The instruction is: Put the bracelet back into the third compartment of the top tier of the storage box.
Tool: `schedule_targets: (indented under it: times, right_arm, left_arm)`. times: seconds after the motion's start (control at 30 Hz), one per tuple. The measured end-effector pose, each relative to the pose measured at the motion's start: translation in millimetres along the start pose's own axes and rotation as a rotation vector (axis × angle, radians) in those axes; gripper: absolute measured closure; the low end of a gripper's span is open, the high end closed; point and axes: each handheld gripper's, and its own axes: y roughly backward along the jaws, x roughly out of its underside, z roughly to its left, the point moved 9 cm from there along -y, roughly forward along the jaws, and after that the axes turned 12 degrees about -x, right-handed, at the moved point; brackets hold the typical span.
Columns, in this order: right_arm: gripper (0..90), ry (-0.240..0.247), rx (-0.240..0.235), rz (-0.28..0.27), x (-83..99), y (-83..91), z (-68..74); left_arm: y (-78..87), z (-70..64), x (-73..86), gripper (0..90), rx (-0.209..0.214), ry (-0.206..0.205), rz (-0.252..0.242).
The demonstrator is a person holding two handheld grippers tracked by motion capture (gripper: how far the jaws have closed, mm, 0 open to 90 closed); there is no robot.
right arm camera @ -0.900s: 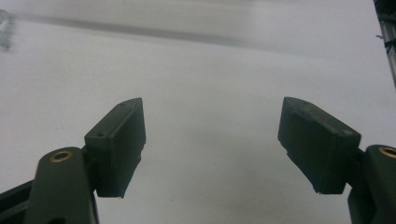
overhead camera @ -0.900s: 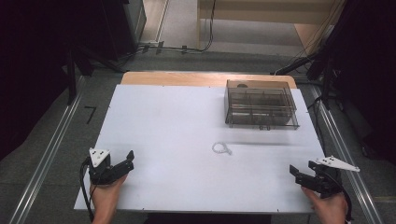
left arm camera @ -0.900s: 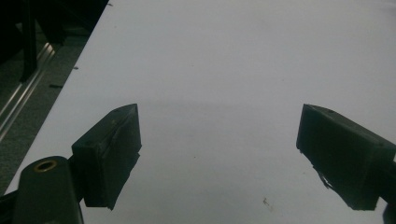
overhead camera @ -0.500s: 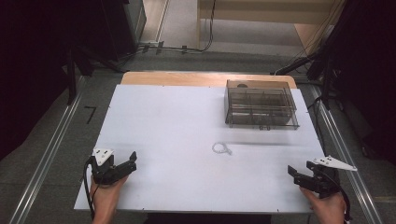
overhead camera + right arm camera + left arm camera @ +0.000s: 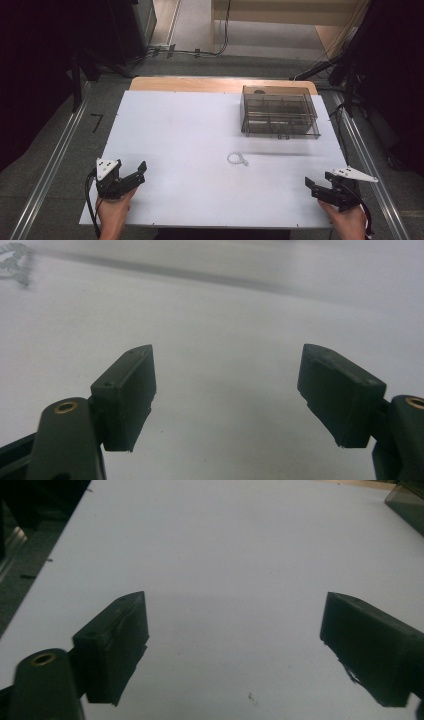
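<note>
Left gripper (image 5: pixel 141 172) at seven o'clock on the white table (image 5: pixel 190 130), jaws spread, empty. Right gripper (image 5: pixel 316 184) at five o'clock, jaws spread, empty. Small beaded ring (image 5: pixel 237 159) lies near centre. Smoky compartment box (image 5: pixel 279 111) at one o'clock.

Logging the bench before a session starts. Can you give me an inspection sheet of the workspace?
Surface: white board on a wooden table, bare apart from two items.
Job's things: smoky clear box with compartments, far right; small pale ring lying apart, nearer the middle.
Clutter: nothing seen.
Grippers: left gripper and right gripper open, empty, at the near corners.
Cables: one trails from each gripper; more on the floor beyond.
Surroundings: grey floor, dark stands.
</note>
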Motion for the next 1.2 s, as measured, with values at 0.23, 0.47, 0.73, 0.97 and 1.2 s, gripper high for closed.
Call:
schedule_targets:
  times: [0.23,0.47,0.73,0.97,1.2]
  right_arm:
    - [21.8,0.008,-0.004,0.007,-0.8,-2.5,2.9]
    - [21.8,0.018,-0.009,0.01,-2.2,-5.0,6.0]
    - [21.9,0.028,-0.013,0.01,-4.8,-8.2,9.5]
    - [21.9,0.054,-0.024,0.009,-10.3,-13.5,18.6]
    - [21.9,0.066,-0.039,0.01,-15.3,-19.4,27.0]
  left_arm:
    - [0.0,-1.0,1.5,5.3,0.013,0.005,0.019]
    - [0.4,-0.3,1.3,5.8,-0.011,-0.017,0.007]
    - [0.6,2.6,0.2,6.6,-0.043,-0.02,-0.006]
    - [0.0,2.9,1.0,6.9,-0.044,-0.023,-0.001]
    - [-0.8,2.8,1.3,6.9,-0.046,-0.028,0.0]
